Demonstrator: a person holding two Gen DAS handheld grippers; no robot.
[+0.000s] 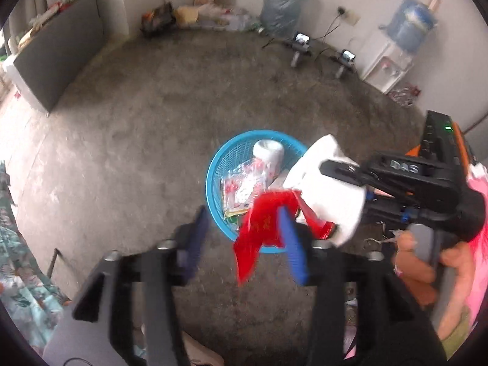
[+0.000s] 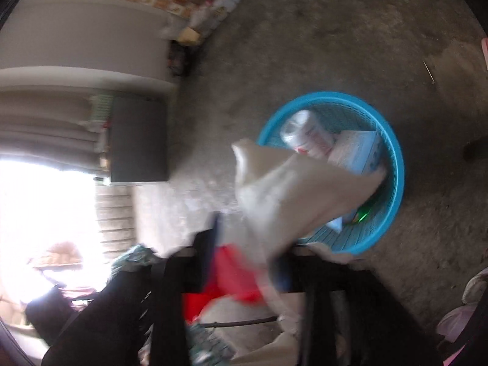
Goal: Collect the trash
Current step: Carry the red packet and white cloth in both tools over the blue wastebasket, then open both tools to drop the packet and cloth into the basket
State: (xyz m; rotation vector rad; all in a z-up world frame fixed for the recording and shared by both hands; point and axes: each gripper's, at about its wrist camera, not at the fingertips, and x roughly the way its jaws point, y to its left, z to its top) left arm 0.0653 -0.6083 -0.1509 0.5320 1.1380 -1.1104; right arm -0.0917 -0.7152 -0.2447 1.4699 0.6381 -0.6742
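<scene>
nearest the left wrist camera, the left gripper (image 1: 244,238) has its jaws parted, and a red wrapper (image 1: 259,231) hangs against the right-hand blue finger (image 1: 292,250) — not pinched, as far as the blur allows. just beside it the right gripper (image 1: 338,170) reaches in from the right (a hand (image 1: 418,262) on its handle), with a white paper wad (image 1: 323,189) draped over its tip; in its own view the jaws stand apart and the wad looks loose. directly under both lies the blue basket (image 1: 213,180) on the floor (image 1: 137,140), already holding a can (image 1: 268,152) and packets (image 1: 244,186). both pieces hang over its near rim — the drop is straight down, the right hand's wad more centred.
</scene>
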